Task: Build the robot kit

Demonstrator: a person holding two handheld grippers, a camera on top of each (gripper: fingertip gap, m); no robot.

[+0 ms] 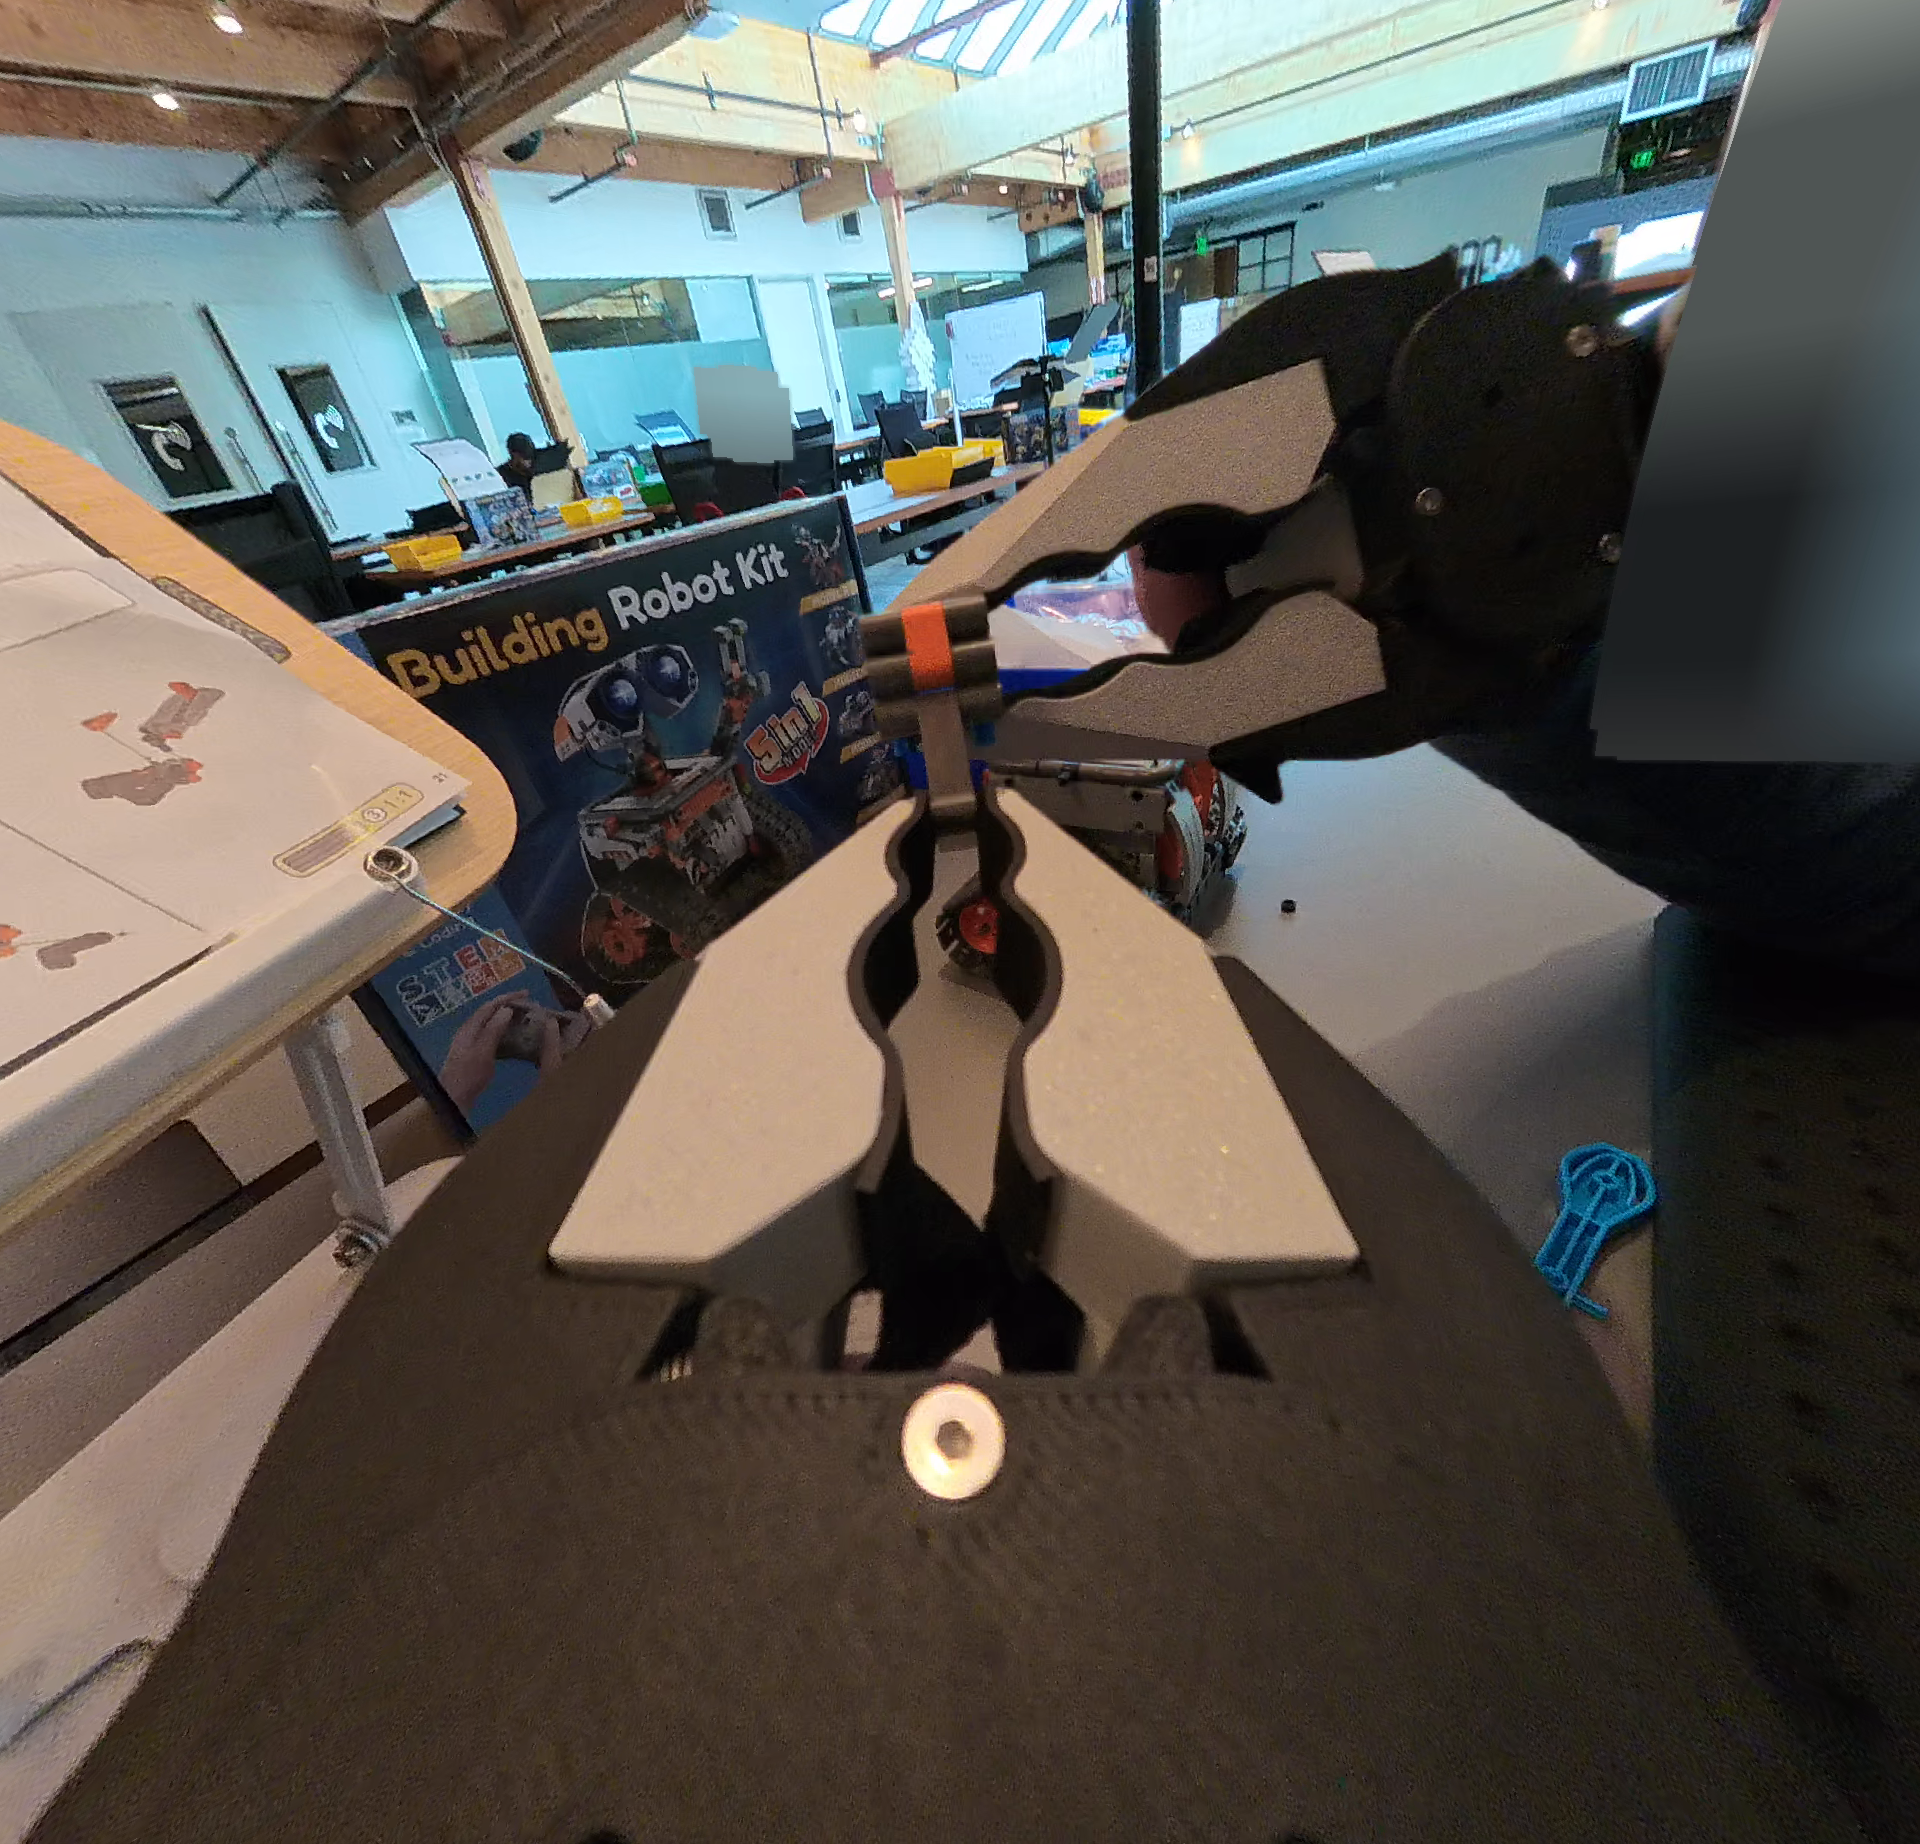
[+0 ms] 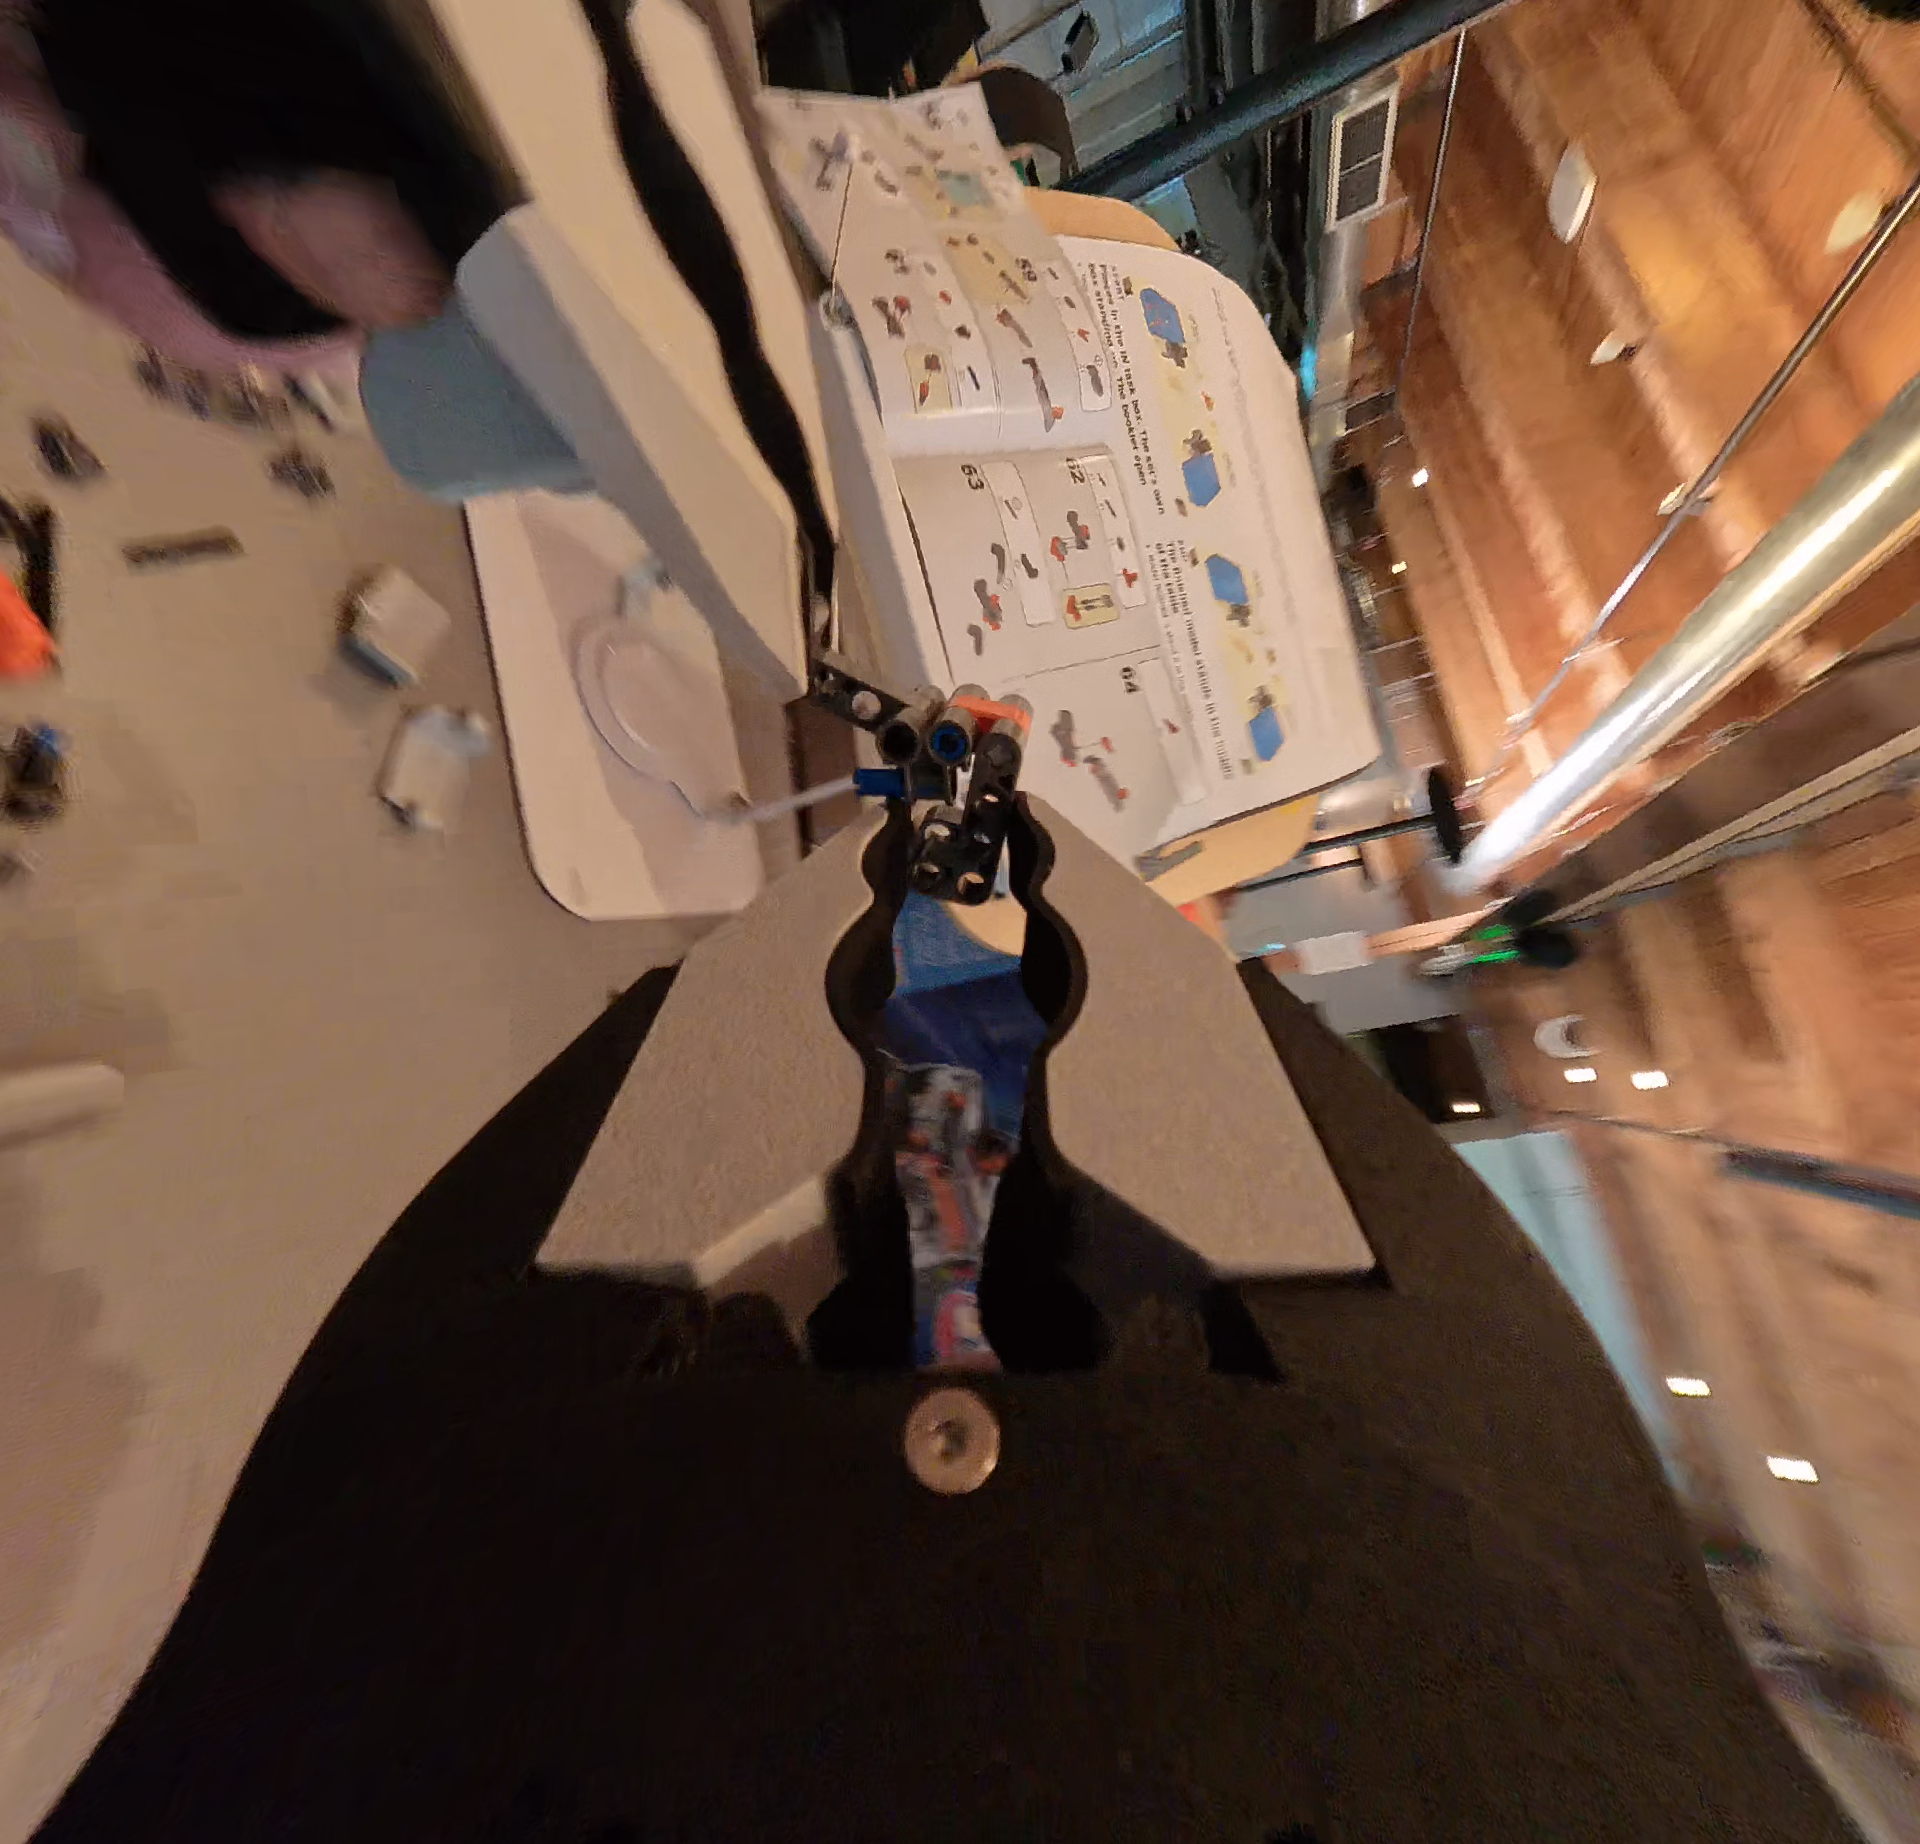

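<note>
We are gripping one small grey brick assembly (orange band around its cylinders) with both tools: our left gripper is clamping its hanging grey beam, our right gripper is pinching its side. It is hovering just above the tracked robot model, right of the kit box.

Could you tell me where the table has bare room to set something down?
Bare grey tabletop lies between the half-built robot model and the blue tool. It is crowded around the kit box and the booklet stand.
</note>
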